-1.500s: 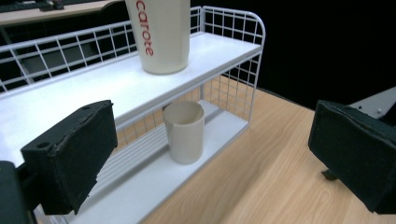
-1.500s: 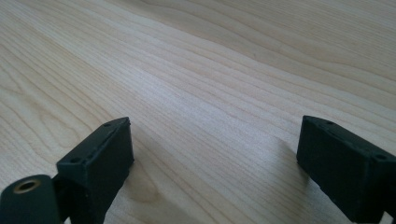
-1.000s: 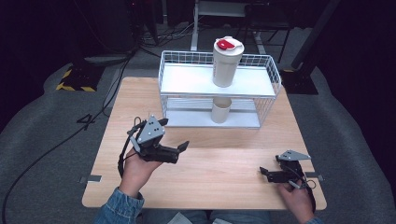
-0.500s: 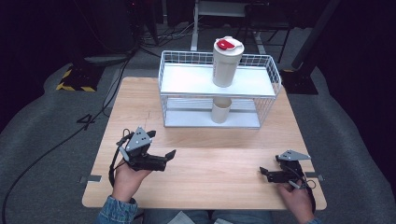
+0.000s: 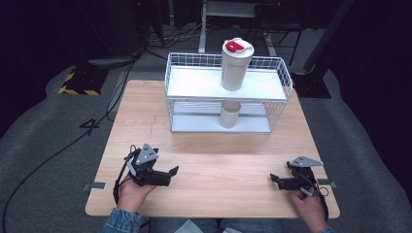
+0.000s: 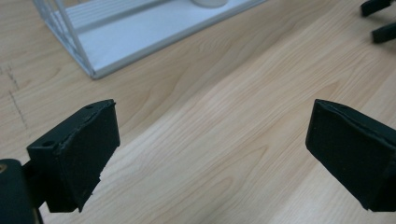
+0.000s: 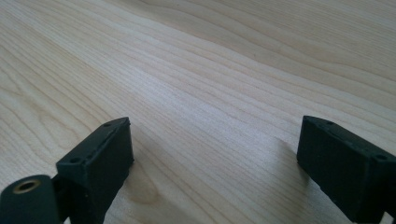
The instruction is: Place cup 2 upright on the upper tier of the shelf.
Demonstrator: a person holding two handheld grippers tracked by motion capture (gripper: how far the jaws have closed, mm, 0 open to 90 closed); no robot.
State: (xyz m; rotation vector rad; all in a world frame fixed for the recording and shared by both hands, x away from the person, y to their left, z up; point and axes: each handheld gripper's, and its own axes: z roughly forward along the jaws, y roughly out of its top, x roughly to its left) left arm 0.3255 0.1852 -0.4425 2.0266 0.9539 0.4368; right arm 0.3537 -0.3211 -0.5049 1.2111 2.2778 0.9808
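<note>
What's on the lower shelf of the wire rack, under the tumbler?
A white cup stands on the wire rack's lower shelf, under the tumbler. The upper shelf covers its rim.

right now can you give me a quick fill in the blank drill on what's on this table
1. The tall bottle with the red lid stands on the ____ shelf of the white wire rack.
2. The small cup stands on the ____ shelf, directly under the bottle.
3. The left claw and the right claw both hold ____.
4. The tabletop is made of ____.

Missing words: upper; lower; nothing; wood
</note>
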